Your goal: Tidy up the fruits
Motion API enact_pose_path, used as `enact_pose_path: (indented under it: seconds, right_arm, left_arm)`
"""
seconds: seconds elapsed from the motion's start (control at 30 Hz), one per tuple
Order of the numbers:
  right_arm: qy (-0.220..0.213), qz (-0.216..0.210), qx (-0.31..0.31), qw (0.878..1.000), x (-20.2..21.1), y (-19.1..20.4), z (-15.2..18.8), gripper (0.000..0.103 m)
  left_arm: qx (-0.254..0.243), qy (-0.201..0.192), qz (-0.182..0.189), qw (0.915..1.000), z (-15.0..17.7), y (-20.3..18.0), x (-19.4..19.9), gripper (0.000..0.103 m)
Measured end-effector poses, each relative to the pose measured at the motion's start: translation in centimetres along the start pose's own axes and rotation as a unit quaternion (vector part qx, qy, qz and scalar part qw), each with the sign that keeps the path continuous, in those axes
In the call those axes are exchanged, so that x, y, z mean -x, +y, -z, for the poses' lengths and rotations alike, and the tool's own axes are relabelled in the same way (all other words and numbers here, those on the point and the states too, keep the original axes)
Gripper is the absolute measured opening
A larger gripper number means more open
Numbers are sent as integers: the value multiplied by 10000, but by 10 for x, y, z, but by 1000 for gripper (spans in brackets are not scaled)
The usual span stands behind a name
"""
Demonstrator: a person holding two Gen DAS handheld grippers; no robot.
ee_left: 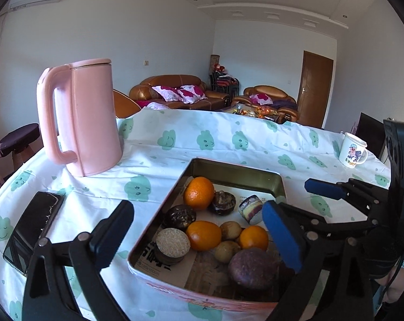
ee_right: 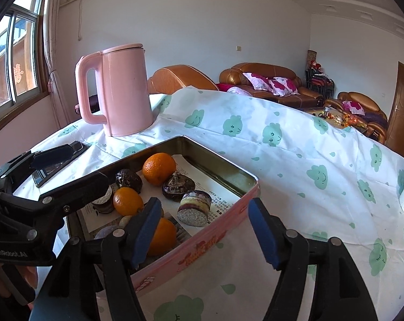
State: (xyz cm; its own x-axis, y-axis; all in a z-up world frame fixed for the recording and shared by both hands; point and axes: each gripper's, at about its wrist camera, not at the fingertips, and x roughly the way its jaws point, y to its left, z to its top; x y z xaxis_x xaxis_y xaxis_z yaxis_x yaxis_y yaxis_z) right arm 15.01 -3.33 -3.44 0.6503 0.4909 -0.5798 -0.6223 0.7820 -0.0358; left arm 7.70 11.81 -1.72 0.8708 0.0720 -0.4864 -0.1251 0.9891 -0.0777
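A pink tin tray (ee_left: 234,168) lined with paper holds three oranges (ee_left: 198,192), dark chestnut-like pieces (ee_left: 223,202), small tan fruits (ee_left: 230,230), a purple fruit (ee_left: 251,267) and sliced rolls (ee_left: 172,244). My left gripper (ee_left: 196,208) stands wide open astride the tray's left wall, gripping nothing. In the right wrist view the tray (ee_right: 210,235) has its near wall between the jaws of my right gripper (ee_right: 204,206), which is open and apart from it. Its left finger (ee_right: 145,230) hangs over an orange (ee_right: 162,236). The left gripper (ee_right: 87,164) shows at the left.
A pink kettle (ee_left: 87,117) stands at the back left of the cloth-covered table. A dark phone (ee_left: 33,227) lies left of the tray. A white printed mug (ee_left: 353,152) sits at the far right edge. Sofas and a door lie beyond the table.
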Motion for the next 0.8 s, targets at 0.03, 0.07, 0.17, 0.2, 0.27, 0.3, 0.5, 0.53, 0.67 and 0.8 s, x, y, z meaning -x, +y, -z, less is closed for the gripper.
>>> enact_pose_path:
  seconds: [0.03,0.07,0.17,0.2,0.27,0.3,0.5,0.53,0.67,0.8]
  right_arm:
    - [-16,38,13,10000,2,0,1,69]
    - [-37,64,18,10000,5,-1,3,70]
    - [-108,89,12,9999,12,-2,5,70]
    - [-133,87,-2,9999,15,-3,5,70]
    - [-172,80,-33,9998,19,-4,6,70]
    - [-189,86,-44,9998,21,-4,6,70]
    - [-236,102,-133,9996,28,-9,8,70]
    - [-241,111,-141,9996,28,-10,8,70]
    - [-277,119,-191,9994,32,-13,10,71]
    - [-305,141,-209,9992,35,-14,11,71]
  left_arm:
    - [7,-26,23,10000,0,-1,3,99]
    - [16,-53,33,10000,1,-2,5,99]
    - [45,-110,74,9999,1,-5,11,99]
    - [39,-121,79,9999,2,-6,12,99]
    - [25,-152,86,9998,2,-8,15,99]
    - [21,-162,88,9998,2,-9,16,99]
    - [-9,-209,120,9997,2,-15,20,99]
    - [-9,-211,123,9997,2,-16,20,99]
    - [-36,-227,128,9997,3,-20,22,99]
    - [-59,-230,129,9996,2,-24,22,99]
